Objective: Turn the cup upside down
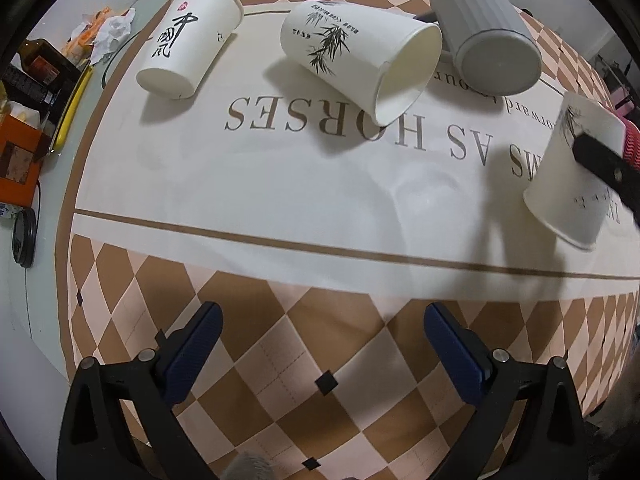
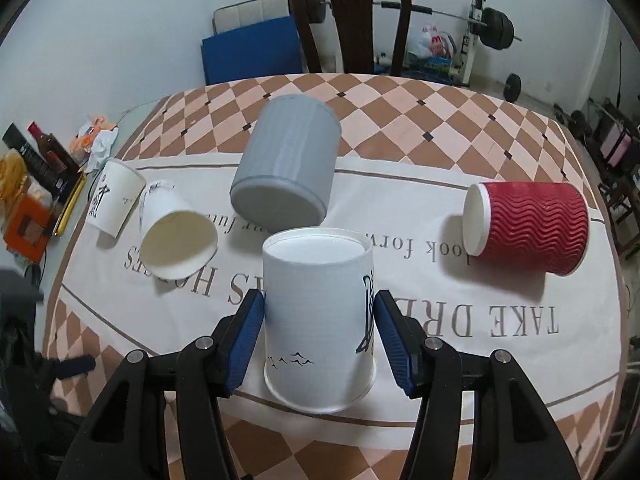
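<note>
Your right gripper (image 2: pixel 320 344) has its blue pads on both sides of the white paper cup (image 2: pixel 320 320), which stands bottom-up on the table's (image 2: pixel 520 368) near half; whether the pads press it or stand just off it, you cannot tell. Your left gripper (image 1: pixel 320 356) is spread wide over the checkered near edge, holding nothing. Farther in, a bamboo-print cup (image 1: pixel 360 56), a grey ribbed cup (image 2: pixel 286 168) and a red rippled cup (image 2: pixel 528 228) lie on their sides.
</note>
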Demonstrator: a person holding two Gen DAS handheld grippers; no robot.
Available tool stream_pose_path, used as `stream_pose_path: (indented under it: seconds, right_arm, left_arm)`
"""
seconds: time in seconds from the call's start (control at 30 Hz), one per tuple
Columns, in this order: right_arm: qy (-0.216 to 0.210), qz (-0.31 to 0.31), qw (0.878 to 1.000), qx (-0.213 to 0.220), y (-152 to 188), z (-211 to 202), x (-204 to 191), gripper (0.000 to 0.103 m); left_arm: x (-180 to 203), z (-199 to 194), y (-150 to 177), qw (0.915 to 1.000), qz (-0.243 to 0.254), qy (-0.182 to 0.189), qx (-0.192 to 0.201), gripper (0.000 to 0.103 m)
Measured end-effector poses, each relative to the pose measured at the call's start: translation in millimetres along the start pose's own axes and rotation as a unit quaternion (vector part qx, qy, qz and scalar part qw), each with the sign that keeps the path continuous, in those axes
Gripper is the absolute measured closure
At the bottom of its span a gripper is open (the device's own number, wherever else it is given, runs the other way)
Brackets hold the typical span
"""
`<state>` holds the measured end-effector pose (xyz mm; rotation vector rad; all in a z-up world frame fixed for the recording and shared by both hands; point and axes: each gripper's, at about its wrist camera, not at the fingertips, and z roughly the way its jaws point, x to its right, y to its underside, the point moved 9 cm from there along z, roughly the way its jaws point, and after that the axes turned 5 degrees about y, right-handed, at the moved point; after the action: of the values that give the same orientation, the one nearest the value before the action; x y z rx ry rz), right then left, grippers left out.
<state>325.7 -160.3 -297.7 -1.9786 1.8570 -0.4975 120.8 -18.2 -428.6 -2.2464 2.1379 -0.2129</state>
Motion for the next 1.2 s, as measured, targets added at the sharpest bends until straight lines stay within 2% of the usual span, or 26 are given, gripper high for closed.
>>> stream_pose_path:
  seconds: [0.2, 0.4, 0.43, 0.5, 0.63, 0.7, 0.77, 0.97, 1.2]
  right_arm:
    - [0.000, -0.025, 1.000, 0.014, 16.3, -4.5, -3.1, 0.043]
    - [0.004, -0.019, 1.000, -0.014, 43.5, -8.7, 4.5, 0.042]
    - [0.009, -0.014, 1.000, -0.018, 46.9, -9.5, 6.9, 0.040]
    - [0.019, -0.005, 1.000, -0.023, 52.5, -12.7, 13.7, 0.027]
    - [0.045, 0.015, 0.998, -0.028, 67.2, -32.5, 24.4, 0.016]
    - [0.061, 0.025, 0.997, -0.026, 77.3, -51.6, 29.2, 0.007]
    - [0.076, 0.036, 0.996, -0.024, 84.5, -69.7, 33.8, 0.002]
    - [0.132, 0.064, 0.989, -0.003, 97.5, -153.3, 49.8, 0.002]
    - [0.149, 0.085, 0.985, 0.028, 99.9, -258.5, 55.1, 0.001]
  left_arm:
    - [1.8, -0.3, 0.8, 0.9998, -0.015, -0.007, 0.007, 0.000]
    - [22.2, -13.3, 11.0, 0.9997, -0.007, -0.014, 0.017, 0.000]
    - [23.9, -16.7, 12.8, 0.9997, -0.004, -0.015, 0.019, 0.000]
    - [28.0, -24.0, 15.5, 0.9995, 0.005, -0.018, 0.025, 0.000]
    - [40.6, -44.8, 19.2, 0.9984, 0.027, -0.022, 0.045, 0.000]
    - [46.3, -60.2, 23.2, 0.9973, 0.039, -0.021, 0.058, 0.000]
    - [48.6, -75.2, 22.4, 0.9960, 0.050, -0.019, 0.071, 0.000]
    - [51.3, -138.1, 28.1, 0.9897, 0.077, -0.007, 0.121, 0.000]
    - [62.0, -228.8, 47.0, 0.9787, 0.094, 0.019, 0.181, 0.000]
